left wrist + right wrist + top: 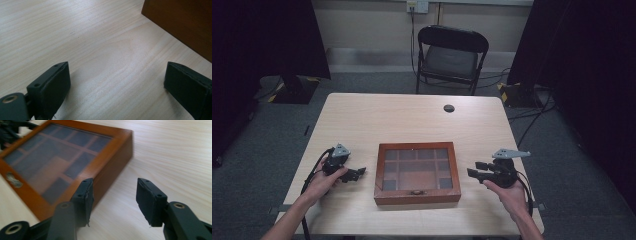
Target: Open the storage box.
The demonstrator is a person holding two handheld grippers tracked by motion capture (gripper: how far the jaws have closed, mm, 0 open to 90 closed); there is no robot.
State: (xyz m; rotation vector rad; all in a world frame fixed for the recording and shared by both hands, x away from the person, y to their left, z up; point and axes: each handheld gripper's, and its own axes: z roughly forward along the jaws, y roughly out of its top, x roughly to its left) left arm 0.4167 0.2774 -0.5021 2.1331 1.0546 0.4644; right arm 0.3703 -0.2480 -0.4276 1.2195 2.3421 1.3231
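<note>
Resting near the middle of the bench point(412, 115), toward the person's side, is a wooden box point(417, 173) with a glass lid, shut flat, its small metal clasp point(416, 192) on the front edge facing the person. Through the glass a grid of compartments shows. The left gripper point(356, 174) sits low over the bench just beside the box's left side, pointing toward it, held in the left hand point(324, 181). In the left gripper view its jaws stand spread wide with nothing but bare wood grain between them, and a corner of the box's side wall point(182, 25) rises at the upper right, apart from both pads. The right gripper point(476, 169) is held in the right hand point(507, 192) near the box's right side, aimed toward it. In the right gripper view its jaws are partly apart with nothing between them; the pads touch nothing, and the box's near corner point(125, 147) lies beyond the left pad. A black folding chair point(451, 55) stands past the far edge of the bench, and a dark round cap point(449, 108) sits in the benchtop near that edge.
</note>
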